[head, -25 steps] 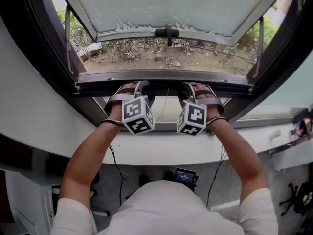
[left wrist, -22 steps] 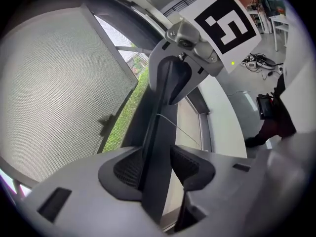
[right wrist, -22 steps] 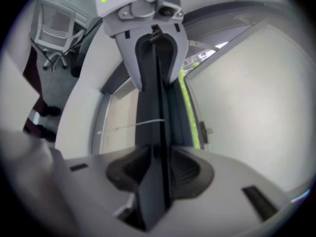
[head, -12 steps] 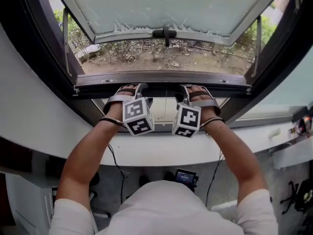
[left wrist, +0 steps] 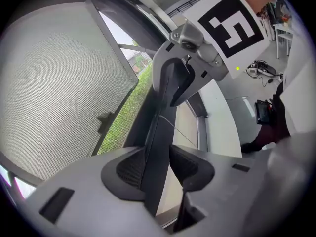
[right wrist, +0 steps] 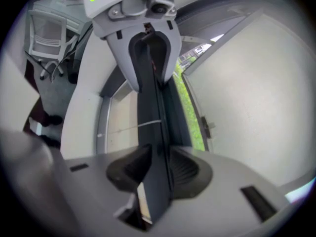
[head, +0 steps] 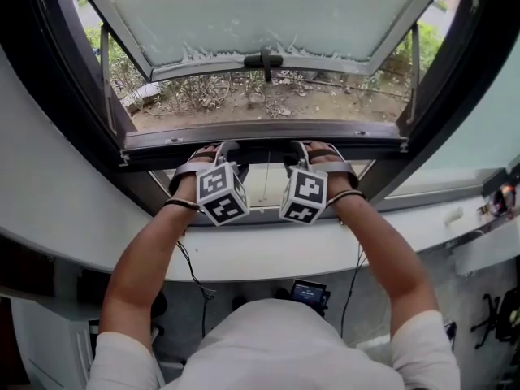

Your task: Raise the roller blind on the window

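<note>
The blind's dark bar (head: 264,149) runs across the window below the open sash. Both grippers sit on it side by side, left gripper (head: 216,148) and right gripper (head: 314,146). In the left gripper view the bar (left wrist: 160,125) lies against one pad of the left gripper (left wrist: 157,154), with a slit of light beside the other pad. In the right gripper view the bar (right wrist: 150,115) fills the gap of the right gripper (right wrist: 155,162), and both pads touch it. Both pairs of jaws have just been closing round the bar. A thin cord (head: 261,187) hangs over the pale panel below.
The frosted sash (head: 260,15) tilts outward with its handle (head: 265,58) at the lower edge; bare ground and shrubs lie beyond. A white sill (head: 268,250) curves under my forearms. Cables and a small screen (head: 309,293) are on the floor below.
Both grippers stay on the bar at the same spots. The head view has shifted slightly, so the window sits a little higher and further left in the picture.
</note>
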Available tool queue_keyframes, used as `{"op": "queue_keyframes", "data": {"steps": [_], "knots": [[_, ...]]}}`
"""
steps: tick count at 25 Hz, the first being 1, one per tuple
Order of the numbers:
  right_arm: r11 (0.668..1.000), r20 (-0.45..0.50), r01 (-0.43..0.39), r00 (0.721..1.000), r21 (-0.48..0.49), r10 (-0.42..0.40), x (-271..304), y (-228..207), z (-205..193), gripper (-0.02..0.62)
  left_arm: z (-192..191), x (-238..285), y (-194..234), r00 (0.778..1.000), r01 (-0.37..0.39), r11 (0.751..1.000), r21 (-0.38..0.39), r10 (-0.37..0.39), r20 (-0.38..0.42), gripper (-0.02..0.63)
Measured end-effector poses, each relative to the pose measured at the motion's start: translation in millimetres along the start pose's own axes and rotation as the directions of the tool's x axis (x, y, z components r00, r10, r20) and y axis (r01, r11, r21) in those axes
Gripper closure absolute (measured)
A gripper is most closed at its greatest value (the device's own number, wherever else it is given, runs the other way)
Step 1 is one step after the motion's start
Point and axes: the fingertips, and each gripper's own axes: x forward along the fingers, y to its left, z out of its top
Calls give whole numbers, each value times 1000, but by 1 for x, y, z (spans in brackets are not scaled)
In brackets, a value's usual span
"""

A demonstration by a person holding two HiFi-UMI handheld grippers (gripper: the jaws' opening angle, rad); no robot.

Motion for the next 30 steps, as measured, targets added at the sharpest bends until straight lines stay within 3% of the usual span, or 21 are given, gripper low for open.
{"op": "queue_keyframes", "data": {"steps": [10,21,30], "knots": [[1000,-10,-19,1000,-9,18,-7,-9,4,472,4,-10,7,999,20,998,-51,-18,39,440],[998,39,59,997,5,-60,-39,-60,18,475,35,-50,52,983,-98,990,-103,112,142,440],[993,63,121,991,8,-122,-57,-88,24,479,50,-69,73,971,-139,985,-99,155,184,440]]}}
